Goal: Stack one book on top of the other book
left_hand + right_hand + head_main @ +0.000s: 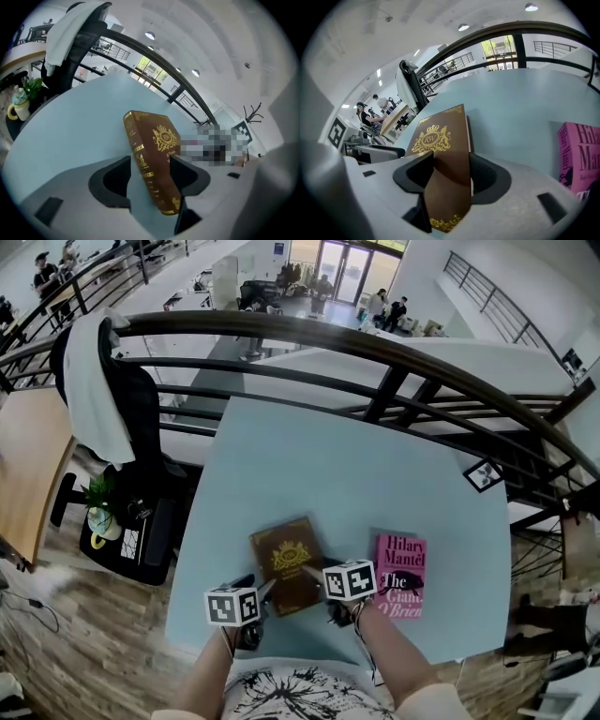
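A brown book with gold crest [286,563] lies near the front edge of the pale blue table [328,456], its near end tilted up. My left gripper [265,592] straddles the book's left spine edge [154,154]. Its jaws stand open, and a strip of table shows between the left pad and the spine. My right gripper [315,575] is shut on the book's right edge, and the cover [440,145] fills the space between its pads. A pink book [400,576] lies flat to the right and appears at the right gripper view's edge as the pink book [581,150].
A black railing [394,362] curves round the table's far side. A square marker tag [484,474] lies at the far right corner. A black chair draped in white cloth [103,390] and a potted plant [98,507] stand to the left.
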`<state>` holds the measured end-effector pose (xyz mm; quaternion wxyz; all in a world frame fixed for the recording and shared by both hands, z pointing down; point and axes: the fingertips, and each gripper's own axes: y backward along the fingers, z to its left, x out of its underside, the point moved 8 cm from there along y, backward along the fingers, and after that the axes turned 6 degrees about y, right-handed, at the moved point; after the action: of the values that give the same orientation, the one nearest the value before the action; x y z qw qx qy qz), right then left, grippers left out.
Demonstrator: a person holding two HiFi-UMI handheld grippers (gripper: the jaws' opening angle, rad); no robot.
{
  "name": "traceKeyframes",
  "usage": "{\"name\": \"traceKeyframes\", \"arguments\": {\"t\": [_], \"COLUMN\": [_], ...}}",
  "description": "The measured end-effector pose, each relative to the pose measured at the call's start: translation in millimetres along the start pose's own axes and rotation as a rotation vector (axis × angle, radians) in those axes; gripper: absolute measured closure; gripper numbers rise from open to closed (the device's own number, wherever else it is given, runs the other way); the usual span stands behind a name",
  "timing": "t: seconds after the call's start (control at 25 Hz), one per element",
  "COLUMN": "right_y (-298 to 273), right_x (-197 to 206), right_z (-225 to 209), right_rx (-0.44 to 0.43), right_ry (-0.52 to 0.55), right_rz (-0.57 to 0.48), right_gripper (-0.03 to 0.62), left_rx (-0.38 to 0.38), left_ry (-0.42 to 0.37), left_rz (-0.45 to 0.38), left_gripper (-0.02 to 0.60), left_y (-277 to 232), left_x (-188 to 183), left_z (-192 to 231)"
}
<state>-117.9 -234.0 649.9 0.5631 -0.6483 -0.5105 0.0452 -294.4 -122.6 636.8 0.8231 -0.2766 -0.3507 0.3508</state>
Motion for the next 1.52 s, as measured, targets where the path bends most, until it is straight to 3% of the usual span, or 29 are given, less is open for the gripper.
{"name": "traceKeyframes", "arguments": {"t": [0.2,0.48,0.72,0.92,1.16,1.52], "right_y": [-1,2,3,23,78,164], "right_x": [0,0,-2,-2,-2,50], "right_z": [1,0,4,11,4,-58], "right_rx": [0.018,0.012,0.008,0.023,0.052,0.154], "right_ry": [0.001,-0.002,-0.005,0.002,0.046,-0.032], "right_rz": [0.001,0.019,0.019,-0.034,-0.099,-0.146], "right_gripper": [0.364,0.362,0.370,0.367,0.367,0.368], "left_rx": [0.025,0.033,0.019,-0.006,0.002,0.055], "left_ry": [0.117,0.198,0.187,0.172,0.126,-0.009], "left_rz": [0.046,0.063,0.081,0.027,-0.025,0.075], "left_gripper": [0.350,0.353,0.368,0.370,0.370,0.370], "left_y": [-22,-25,-20,-6,2,-41], "left_x": [5,8,6,8,17,50], "left_z": [4,1,1,-17,-67,-161]}}
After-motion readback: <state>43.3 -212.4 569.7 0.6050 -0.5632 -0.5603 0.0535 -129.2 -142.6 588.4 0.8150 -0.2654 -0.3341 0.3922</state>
